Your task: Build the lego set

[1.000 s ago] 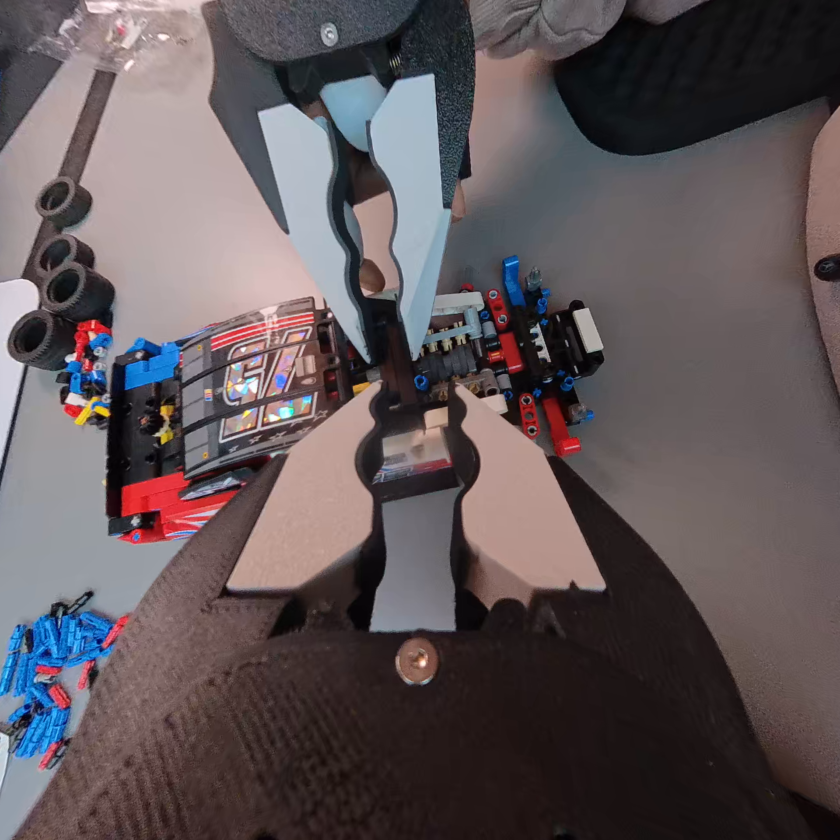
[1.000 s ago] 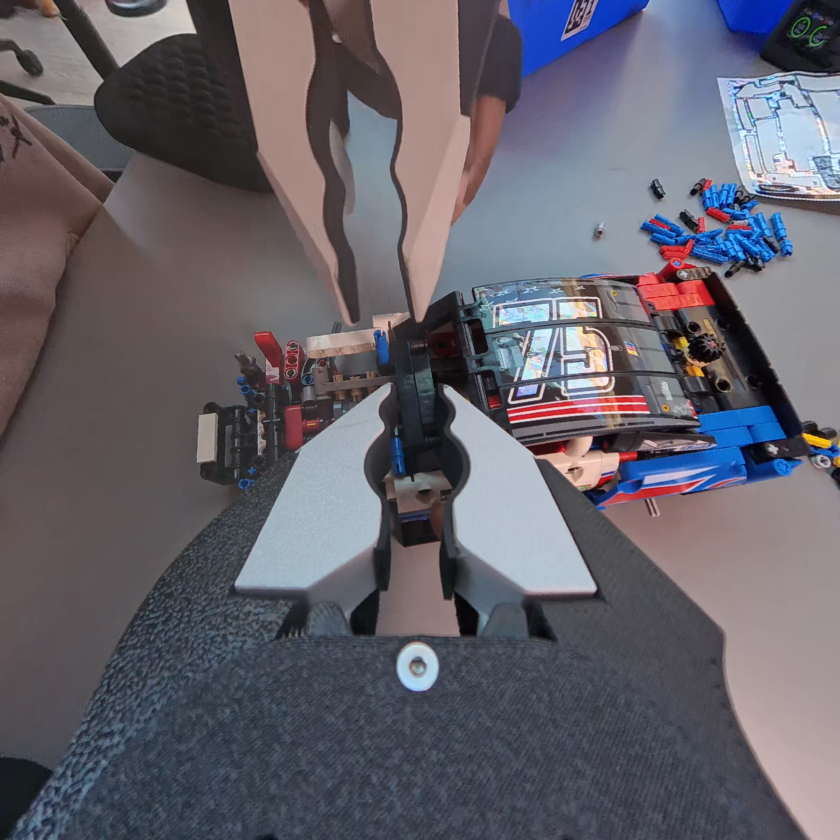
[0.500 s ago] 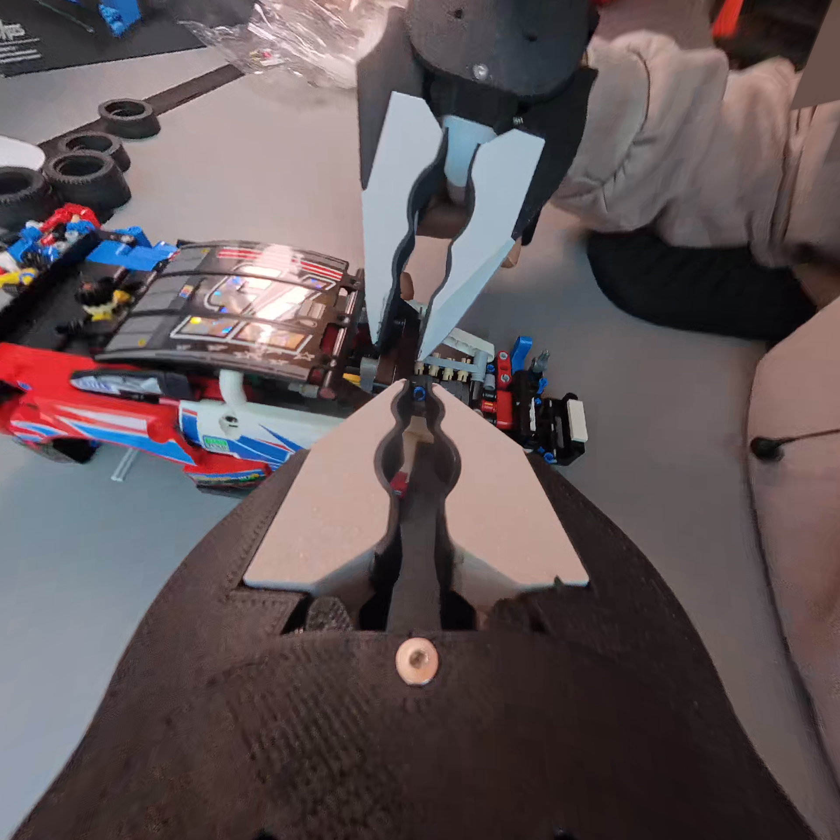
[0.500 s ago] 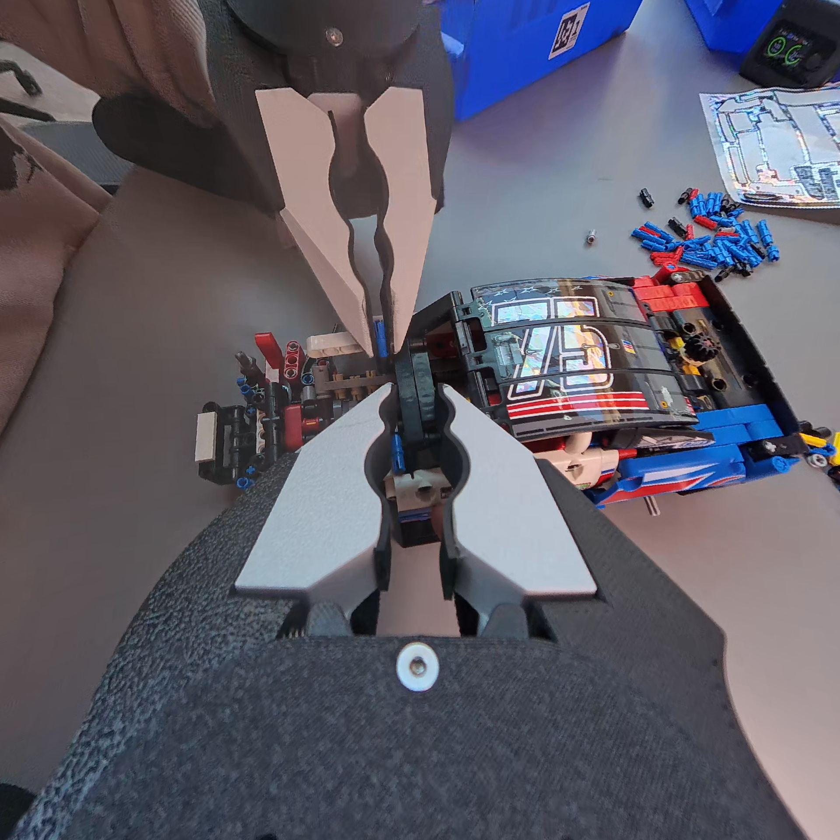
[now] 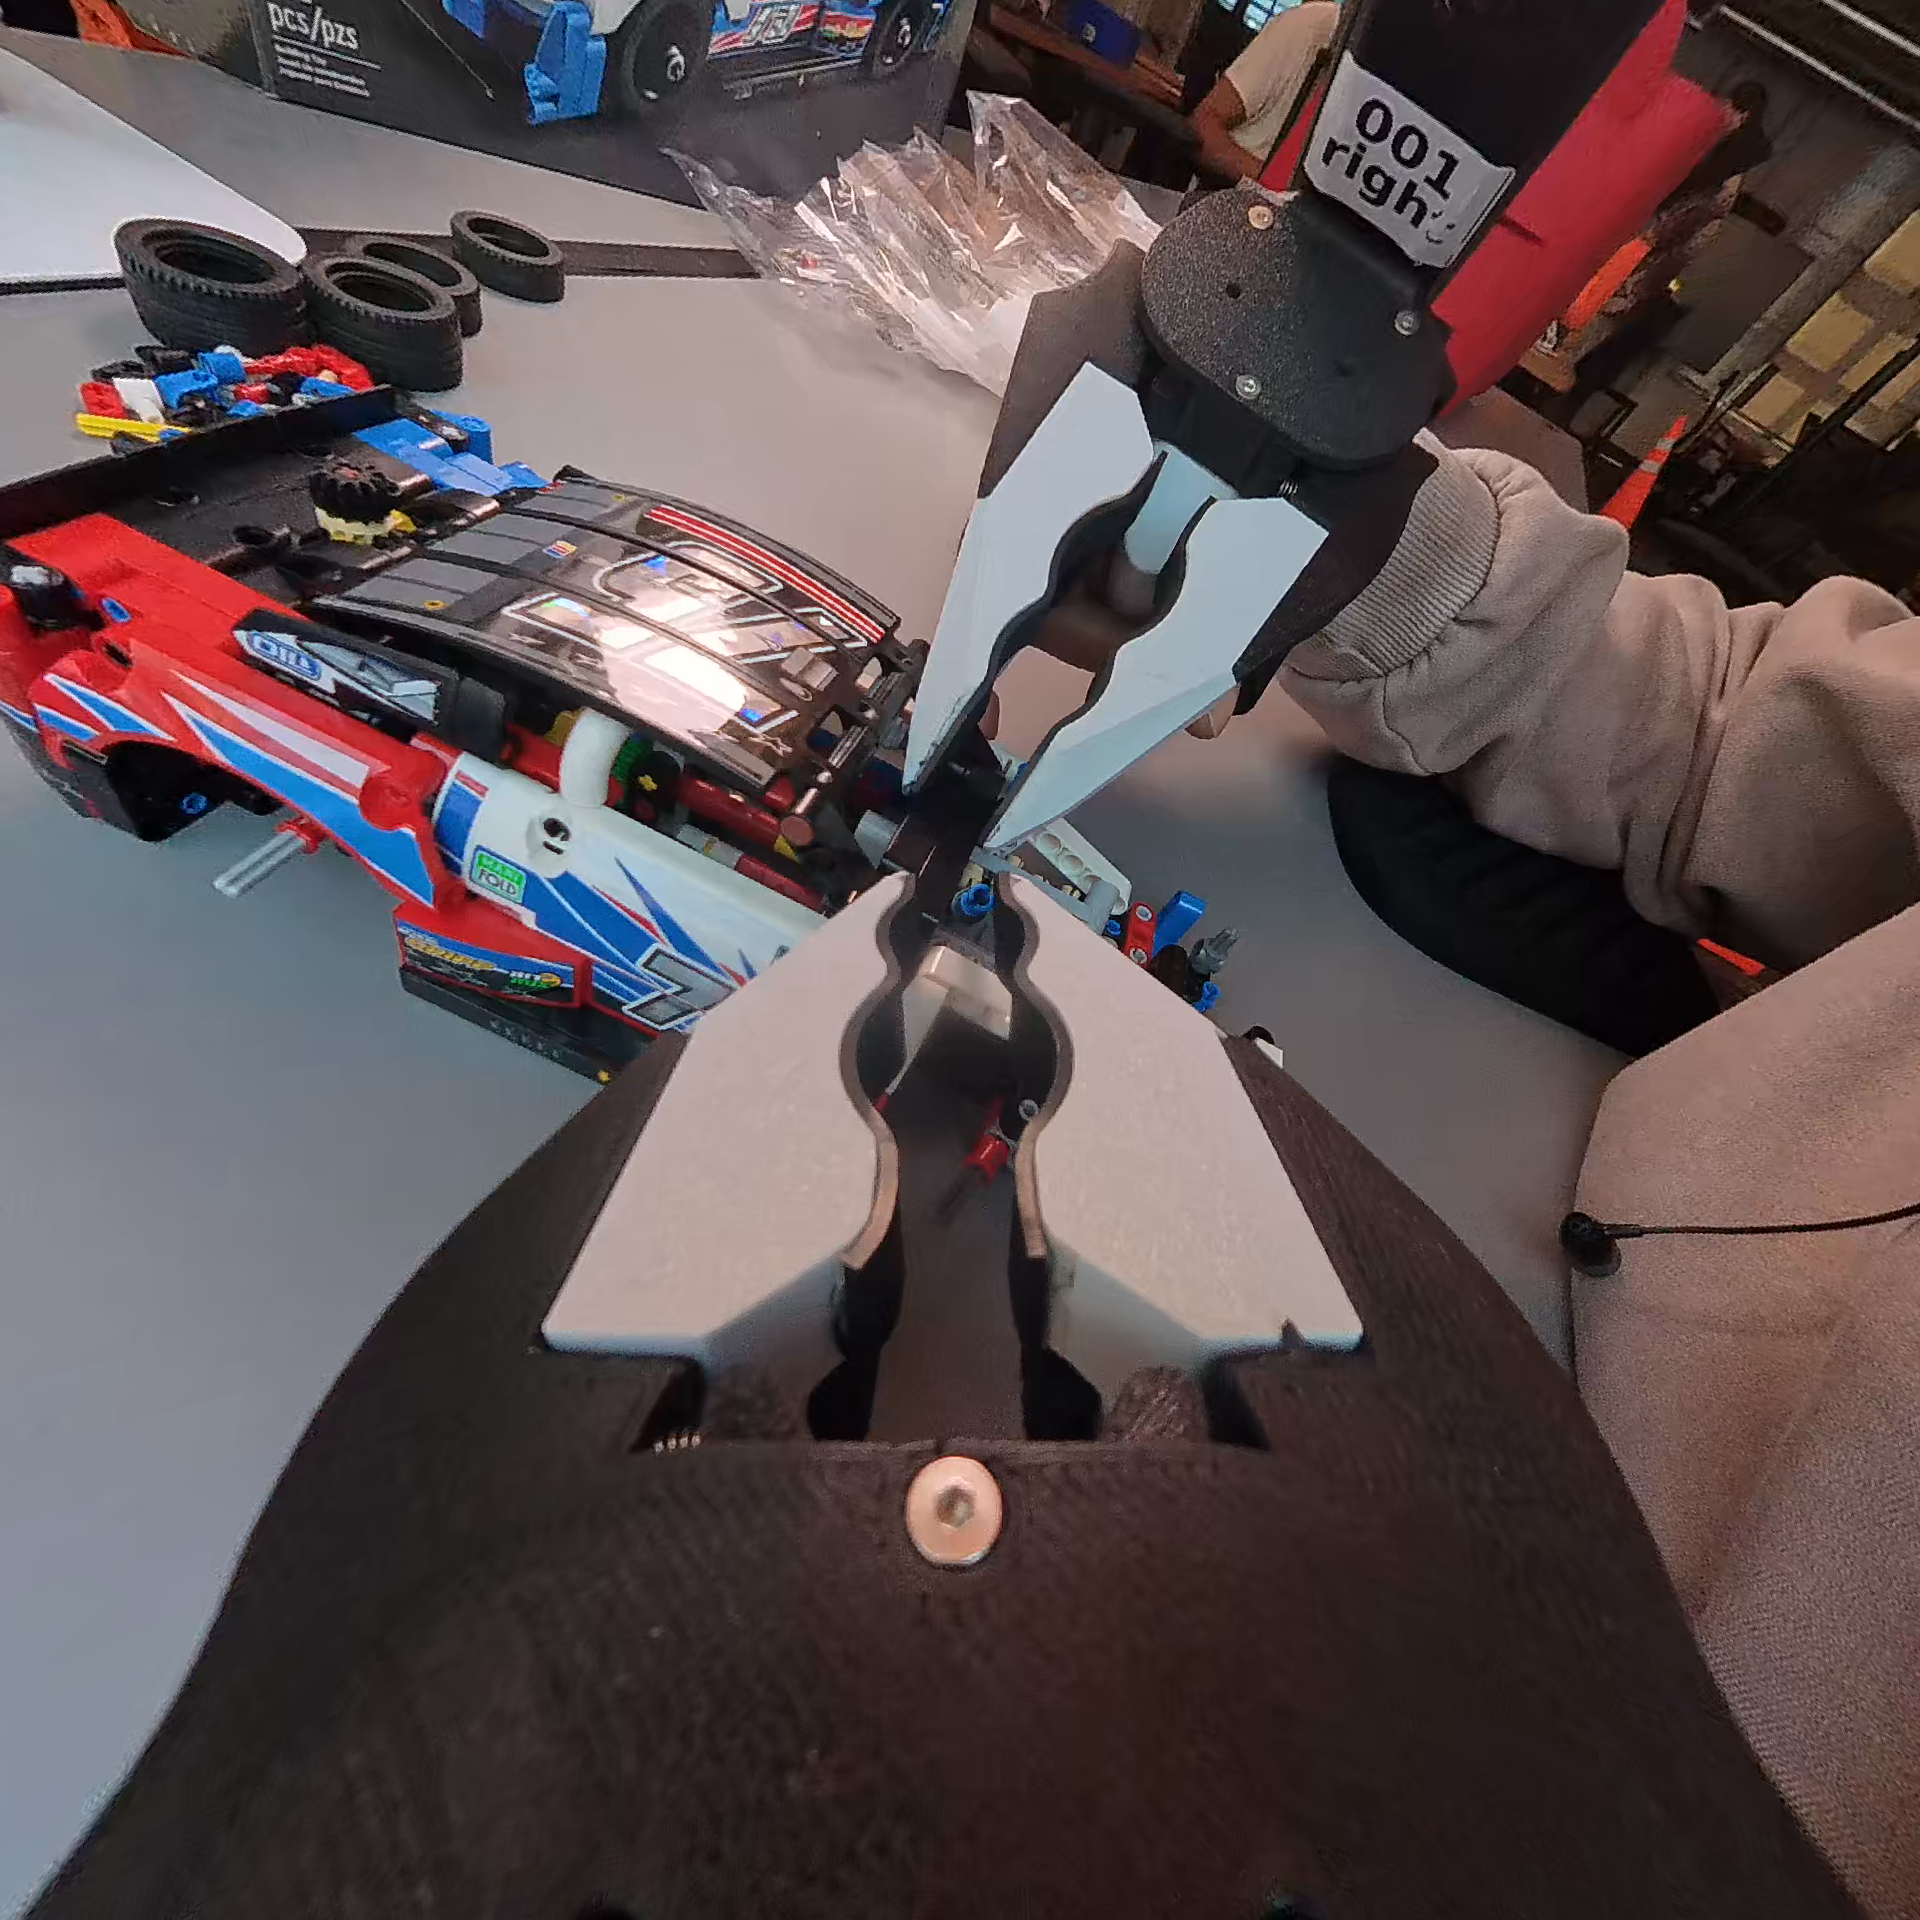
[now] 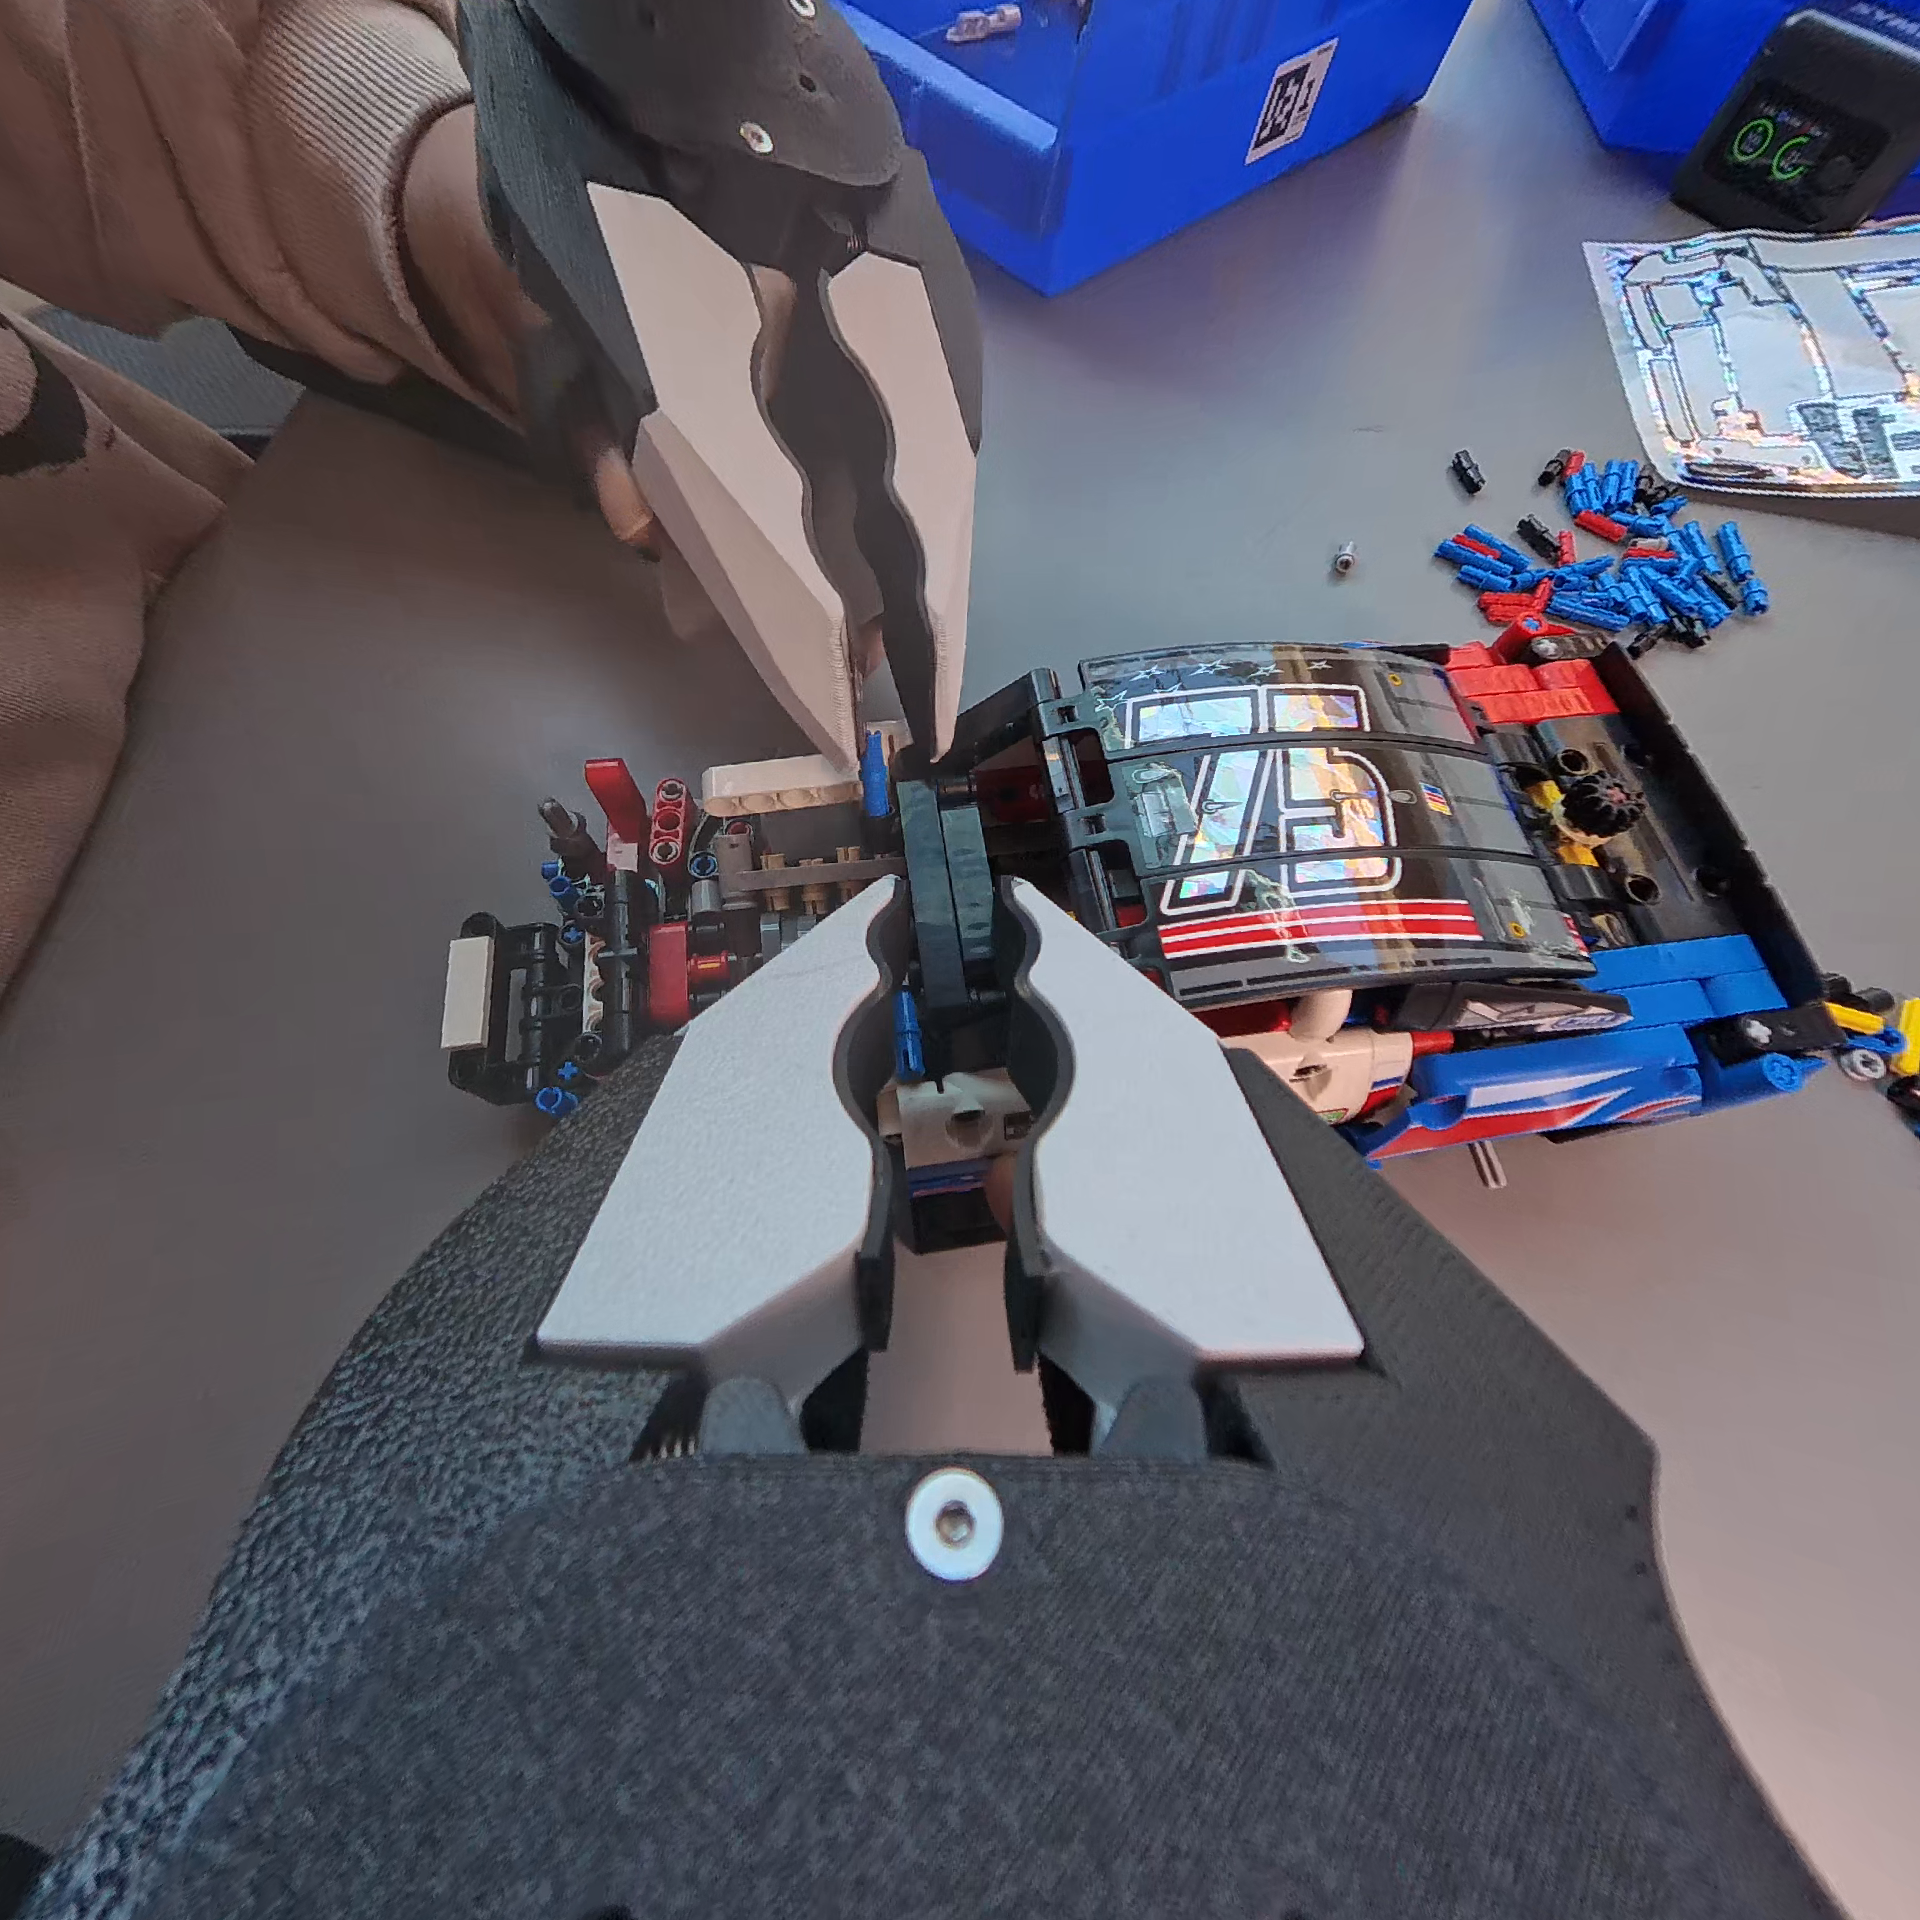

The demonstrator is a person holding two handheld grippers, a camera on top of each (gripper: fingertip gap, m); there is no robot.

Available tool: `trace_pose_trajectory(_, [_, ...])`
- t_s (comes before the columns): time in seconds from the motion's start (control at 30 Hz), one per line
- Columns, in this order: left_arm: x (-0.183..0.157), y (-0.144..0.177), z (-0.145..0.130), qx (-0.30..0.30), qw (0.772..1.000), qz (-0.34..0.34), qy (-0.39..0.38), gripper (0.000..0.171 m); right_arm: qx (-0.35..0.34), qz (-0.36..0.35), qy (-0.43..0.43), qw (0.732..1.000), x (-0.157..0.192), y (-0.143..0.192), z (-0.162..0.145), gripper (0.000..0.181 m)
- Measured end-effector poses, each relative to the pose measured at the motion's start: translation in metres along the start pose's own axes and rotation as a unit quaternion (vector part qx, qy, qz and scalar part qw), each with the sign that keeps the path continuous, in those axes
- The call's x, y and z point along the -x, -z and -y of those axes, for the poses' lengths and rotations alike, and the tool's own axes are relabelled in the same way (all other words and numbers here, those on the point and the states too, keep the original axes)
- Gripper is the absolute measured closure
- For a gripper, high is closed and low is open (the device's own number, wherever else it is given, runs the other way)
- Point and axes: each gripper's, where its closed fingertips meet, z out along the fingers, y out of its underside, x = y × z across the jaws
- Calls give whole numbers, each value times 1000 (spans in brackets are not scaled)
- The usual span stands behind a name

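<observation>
A red, white and blue lego race car [image 5: 416, 727] with a black roof lies on the grey table; it also shows in the right wrist view [image 6: 1299, 831]. Its bare chassis end [image 6: 623, 935] points toward the person. A black frame piece [image 6: 945, 883] stands upright behind the roof, with a blue pin [image 6: 873, 769] beside its top. My right gripper [image 6: 951, 899] is shut on this piece from one side. My left gripper [image 5: 953, 894] meets it from the other side, its tips pinched on the piece's top edge [image 5: 940, 831]. Each gripper shows opposite in the other's view [image 5: 961, 800] [image 6: 888, 743].
Black tyres [image 5: 301, 281], a pile of loose parts [image 5: 208, 379], clear bags [image 5: 935, 249] and the set's box [image 5: 623, 83] lie at the back. Blue and red pins [image 6: 1610, 571], a sticker sheet [image 6: 1766, 364], blue bins [image 6: 1143, 104] and a small screen device [image 6: 1797, 145] lie beyond the car. Both grippers' tips are close together, under 4 cm apart.
My left gripper has swung from above the car to a low side angle and narrowed its jaws from wide apart to a pinch. The right gripper has kept its hold.
</observation>
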Motion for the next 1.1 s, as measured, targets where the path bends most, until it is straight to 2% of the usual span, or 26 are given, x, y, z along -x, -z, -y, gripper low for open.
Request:
trace_pose_trajectory(0.17, [2,3,-5,5,999,21,33,168,-4,-6,0,1000,-1,0,0,168])
trace_pose_trajectory(0.3, [4,5,-8,1,997,47,65,168,-6,-7,-1,1000,-1,0,0,168])
trace_pose_trajectory(0.37, [4,5,-8,3,997,49,65,168,-6,-8,0,1000,-1,0,0,168])
trace_pose_trajectory(0.53, [3,8,5,-34,997,41,48,168,-7,-9,1,1000,-1,0,0,168])
trace_pose_trajectory(0.6, [2,3,-4,-10,999,40,31,171,-9,-9,1,1000,-1,0,0,168])
trace_pose_trajectory(0.77, [2,4,-5,2,998,49,-27,171,-12,-9,2,1000,-1,0,0,168])
trace_pose_trajectory(0.93, [-1,8,-6,30,993,39,-111,154,-15,-9,2,1000,-1,1,0,168])
trace_pose_trajectory(1.1, [1,5,-11,81,982,36,-168,157,-19,-10,4,1000,-1,1,0,168])
